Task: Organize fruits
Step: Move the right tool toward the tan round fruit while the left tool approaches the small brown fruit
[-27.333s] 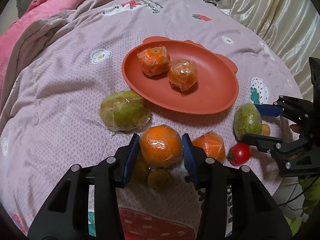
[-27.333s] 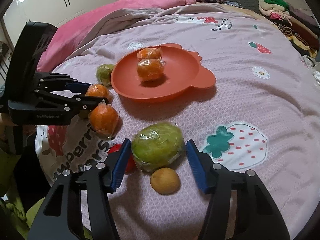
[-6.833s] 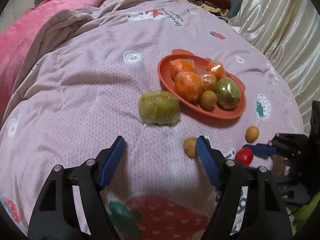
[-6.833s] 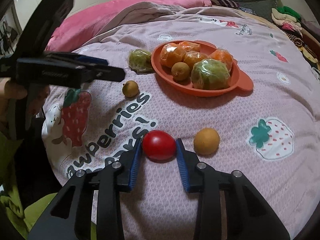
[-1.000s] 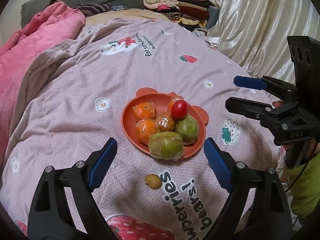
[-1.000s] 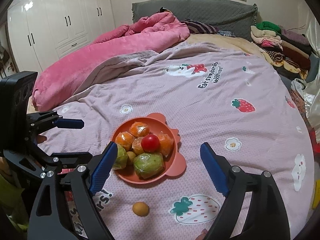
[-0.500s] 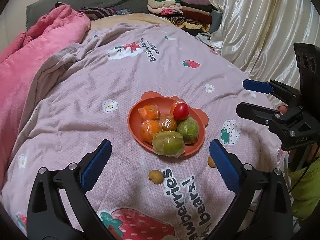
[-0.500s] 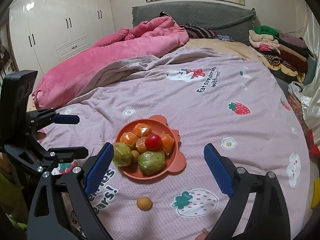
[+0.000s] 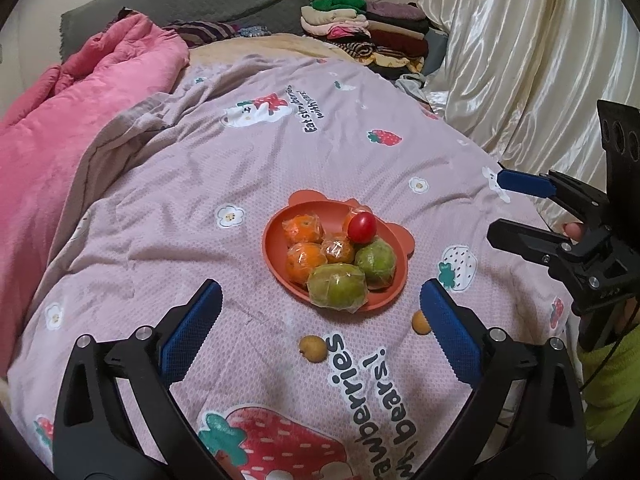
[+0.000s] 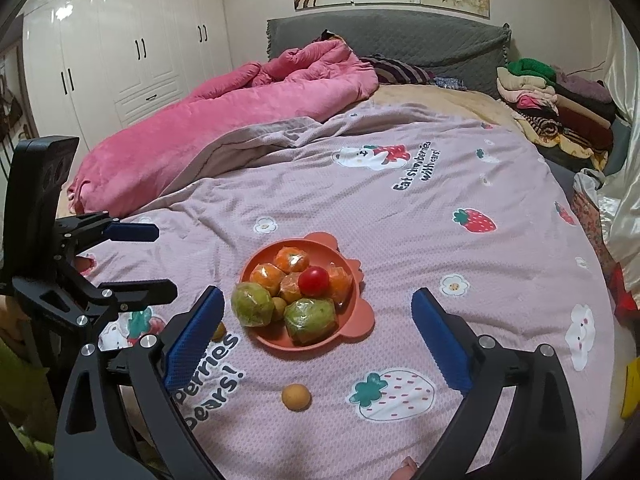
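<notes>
A round orange plate (image 9: 400, 280) with two small ears on its rim lies on a bed spread with a pale mauve quilt (image 9: 200, 184) of dimpled weave, printed with strawberries, flowers and lettering; on the plate sit several oranges (image 9: 303, 229) wrapped in crinkled clear film, two green fruits (image 9: 337, 287) likewise wrapped and glossy, and a smooth red tomato (image 9: 362, 227) resting on top of the heap; in the right view a small brown fruit is wedged among them; two more small round tan fruits lie on the quilt off the plate, one (image 9: 313, 347) near the printed words and one (image 9: 421, 322) just beside the left tongs' right-hand pad; the left tongs (image 9: 320, 330) are held above the bed, tilted down toward the plate, their ribbed blue pads spread wide with nothing between them, having just been opening; the right tongs (image 10: 318, 332) are held the same way, tilted down, released and empty, and have also just been opening; each black tool shows at the edge of the other's view, gripped by a hand in a yellow-green sleeve (image 9: 612, 380); behind lie a rumpled pink plush blanket (image 10: 240, 120), a grey quilted headboard (image 10: 400, 40), a stack of folded clothes (image 10: 560, 104), white wardrobe doors (image 10: 120, 60) and shiny cream curtains (image 9: 520, 40).
</notes>
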Demonstrator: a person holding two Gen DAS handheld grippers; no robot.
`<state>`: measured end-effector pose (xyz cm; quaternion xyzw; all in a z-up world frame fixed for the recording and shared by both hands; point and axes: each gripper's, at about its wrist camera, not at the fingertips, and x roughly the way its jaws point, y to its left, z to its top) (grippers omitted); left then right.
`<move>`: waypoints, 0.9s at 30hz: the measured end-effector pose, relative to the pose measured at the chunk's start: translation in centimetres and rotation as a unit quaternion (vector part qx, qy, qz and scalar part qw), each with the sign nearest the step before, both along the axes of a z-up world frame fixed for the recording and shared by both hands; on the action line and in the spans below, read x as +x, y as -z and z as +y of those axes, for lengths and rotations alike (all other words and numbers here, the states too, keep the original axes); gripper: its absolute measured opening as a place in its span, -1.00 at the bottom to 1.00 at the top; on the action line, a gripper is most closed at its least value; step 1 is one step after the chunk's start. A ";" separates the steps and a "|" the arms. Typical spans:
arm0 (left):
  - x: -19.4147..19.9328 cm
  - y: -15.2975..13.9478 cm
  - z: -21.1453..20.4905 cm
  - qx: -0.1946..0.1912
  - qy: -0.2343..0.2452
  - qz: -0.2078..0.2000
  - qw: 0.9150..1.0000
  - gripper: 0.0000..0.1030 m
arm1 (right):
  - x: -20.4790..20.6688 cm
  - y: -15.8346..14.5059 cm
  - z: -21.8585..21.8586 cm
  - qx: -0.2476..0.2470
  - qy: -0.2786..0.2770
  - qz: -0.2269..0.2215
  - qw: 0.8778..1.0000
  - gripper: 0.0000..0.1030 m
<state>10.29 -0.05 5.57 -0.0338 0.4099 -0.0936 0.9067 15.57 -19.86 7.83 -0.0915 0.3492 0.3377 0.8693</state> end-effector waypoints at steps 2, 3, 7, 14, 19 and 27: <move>-0.1 -0.1 0.0 0.000 -0.001 -0.001 1.000 0.81 | -0.2 -0.1 -0.1 0.000 0.000 -0.001 1.000 0.84; -0.2 -0.1 0.0 0.002 -0.001 -0.002 1.000 0.81 | -0.4 -0.1 -0.1 0.000 0.000 -0.001 1.000 0.84; -0.6 -0.3 -0.1 0.003 -0.003 -0.005 1.000 0.81 | -1.0 -0.2 -0.3 0.001 0.000 -0.003 1.000 0.85; -1.5 -0.6 -0.1 0.009 -0.005 -0.011 1.000 0.81 | -1.9 -0.4 -0.3 -0.002 -0.001 -0.007 1.000 0.86; -2.1 -0.9 -0.1 0.012 -0.008 -0.016 1.000 0.81 | -2.7 -0.5 -0.5 -0.001 -0.002 -0.007 1.000 0.87; -2.8 -1.0 -0.2 0.018 -0.009 -0.021 1.000 0.81 | -3.5 -0.5 -0.7 -0.001 -0.001 -0.009 1.000 0.88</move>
